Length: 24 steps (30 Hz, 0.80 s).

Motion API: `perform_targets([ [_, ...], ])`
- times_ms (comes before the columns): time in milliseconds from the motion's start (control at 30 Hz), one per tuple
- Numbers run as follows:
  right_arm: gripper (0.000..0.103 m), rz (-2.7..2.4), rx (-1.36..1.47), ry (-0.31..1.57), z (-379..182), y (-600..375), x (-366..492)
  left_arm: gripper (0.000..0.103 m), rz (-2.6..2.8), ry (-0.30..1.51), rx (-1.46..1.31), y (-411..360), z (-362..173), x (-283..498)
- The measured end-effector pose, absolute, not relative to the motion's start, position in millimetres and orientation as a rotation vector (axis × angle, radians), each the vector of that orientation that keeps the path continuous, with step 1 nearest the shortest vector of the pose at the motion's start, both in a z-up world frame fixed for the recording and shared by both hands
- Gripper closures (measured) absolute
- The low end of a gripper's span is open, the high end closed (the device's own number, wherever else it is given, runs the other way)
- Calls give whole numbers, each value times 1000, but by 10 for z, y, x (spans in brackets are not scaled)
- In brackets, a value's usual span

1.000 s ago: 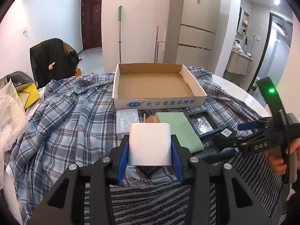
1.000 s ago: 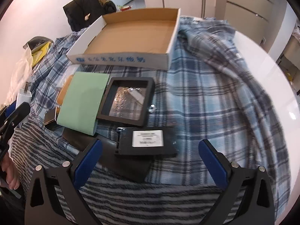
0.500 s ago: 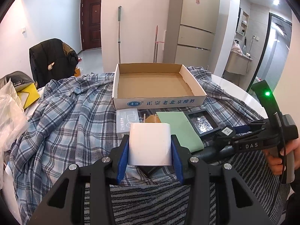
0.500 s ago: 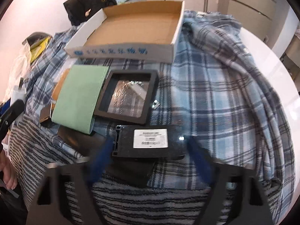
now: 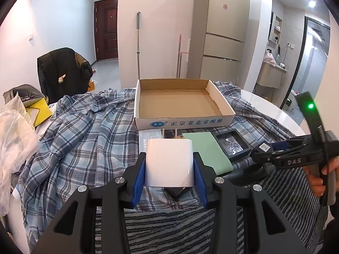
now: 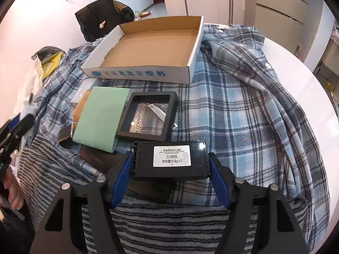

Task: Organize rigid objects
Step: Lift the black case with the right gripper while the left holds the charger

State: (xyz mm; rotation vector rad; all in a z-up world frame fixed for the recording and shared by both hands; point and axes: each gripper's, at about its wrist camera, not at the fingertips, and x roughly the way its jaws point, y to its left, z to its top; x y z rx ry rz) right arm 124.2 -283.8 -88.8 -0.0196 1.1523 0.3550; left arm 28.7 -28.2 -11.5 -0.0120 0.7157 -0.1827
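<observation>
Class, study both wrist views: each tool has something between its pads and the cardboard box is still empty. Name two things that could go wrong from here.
1. The right tool pinches the black case only at its short ends; the case overlaps a dark object lying under it, which may drag along on lifting.
2. The left tool holds the white charger low on its smooth sides, prongs forward; it could slip or catch the cardboard box wall going in.
</observation>
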Motion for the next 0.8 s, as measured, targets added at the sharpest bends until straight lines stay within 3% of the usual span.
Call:
perform_targets([
  [567, 33, 363, -15, 1170, -1026, -2787, 1327, 59, -180, 713, -4, -277, -127, 264],
  [700, 21, 363, 60, 1171, -983, -2937, 1343, 59, -181, 711, 2, -294, -102, 271],
  [800, 21, 350, 88, 1173, -944, -3017, 1362, 59, -183, 705, 0, -308, -74, 264],
])
